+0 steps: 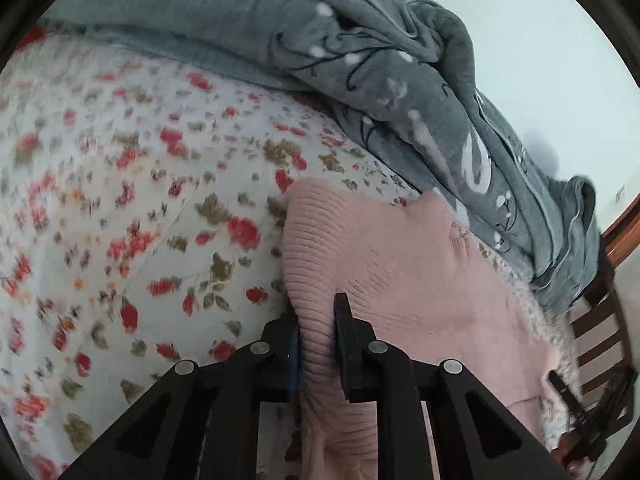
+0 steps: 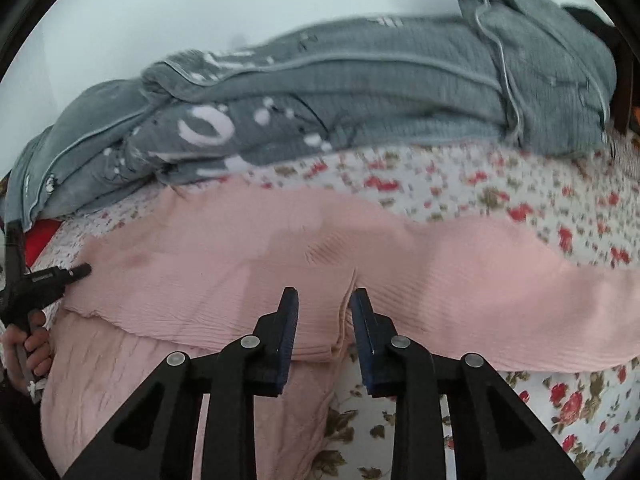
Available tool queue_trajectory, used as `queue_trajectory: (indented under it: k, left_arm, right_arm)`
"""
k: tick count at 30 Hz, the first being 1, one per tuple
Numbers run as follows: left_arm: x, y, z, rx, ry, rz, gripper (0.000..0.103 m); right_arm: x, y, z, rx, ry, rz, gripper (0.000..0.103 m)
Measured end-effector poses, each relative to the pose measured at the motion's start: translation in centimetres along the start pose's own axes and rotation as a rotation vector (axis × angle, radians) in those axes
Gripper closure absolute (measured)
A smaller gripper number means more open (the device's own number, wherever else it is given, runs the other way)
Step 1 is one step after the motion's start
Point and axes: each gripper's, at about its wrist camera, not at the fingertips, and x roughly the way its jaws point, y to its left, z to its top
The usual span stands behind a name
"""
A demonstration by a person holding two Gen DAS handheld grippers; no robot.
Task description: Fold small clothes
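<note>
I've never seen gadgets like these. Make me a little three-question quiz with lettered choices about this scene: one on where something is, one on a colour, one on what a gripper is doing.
1. Where does the grey blanket lie?
A. bunched beyond the pink sweater
B. under the sweater
C. on a chair

2. What colour are the flowers on the bedsheet?
A. blue
B. red
C. yellow

3. What is the left gripper doing?
A. hanging open in the air
B. pinching a ribbed fold of the pink sweater
C. gripping the blanket

Answers:
1 A, the right wrist view shows it heaped behind the sweater.
2 B, red blooms with olive leaves.
3 B, knit fabric is squeezed between its fingers.
</note>
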Motion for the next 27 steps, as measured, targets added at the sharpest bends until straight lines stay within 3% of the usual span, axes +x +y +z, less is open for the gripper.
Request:
queue_trajectory:
  k: [5,8,10,11,12,13,16,20,22,27]
  left_arm:
    - [-1.3,-2.2,0.3,0.087,-0.042,0.094,0.079]
    - [-2.7,-4.3,0.2,0.195,-0.069,0.129,0.079]
    - [-3.1,-5.7,0.1,0.26,-0.088,0.089,0.067]
    - [-2.9,-6.1,0.1,0.28,-0.086,0.066,0.047]
    - [-2.5,-6.4,-0.2,0.307,-0.089,0.052,0.034]
    - [-1.8,-6.5,-0.6,0.329,-0.093,0.056,0.034]
    - [0.7,-6.0,-1.4,0.338,-0.003,0.111,0.036]
    - [0.6,-6.5,-1.7,0.369,-0.019,0.115,0.03]
    - [1.0,-7.1,-2.0,0.401,-0.012,0.148,0.027]
    - [1.5,-7.8,-2.6,0.449,-0.011,0.195,0.024]
  right_arm:
    - [3.0,1.4,-0.7,-0.08,0.108,-0.047,0.069]
    - [1.6,0.6,-0.4,-0.056,0.089,-0.026,0.071]
    - [-1.0,-0.7,-0.3,-0.038,0.035,-0.047,0.067]
    - [-2.1,-1.4,-0.5,-0.025,0.014,-0.073,0.065]
    - [-3.1,-2.4,-0.6,-0.005,-0.004,-0.098,0.061]
    - [-4.4,-3.7,-0.7,0.023,-0.022,-0.121,0.059]
    - [-8.0,-8.8,-1.5,0.12,-0.054,-0.206,0.058]
    - [-11.3,-16.0,-3.9,0.238,-0.083,-0.347,0.058]
    - [-12.2,-19.1,-5.1,0.307,-0.089,-0.365,0.058]
    - [-12.0,-24.7,-6.8,0.472,-0.081,-0.316,0.058]
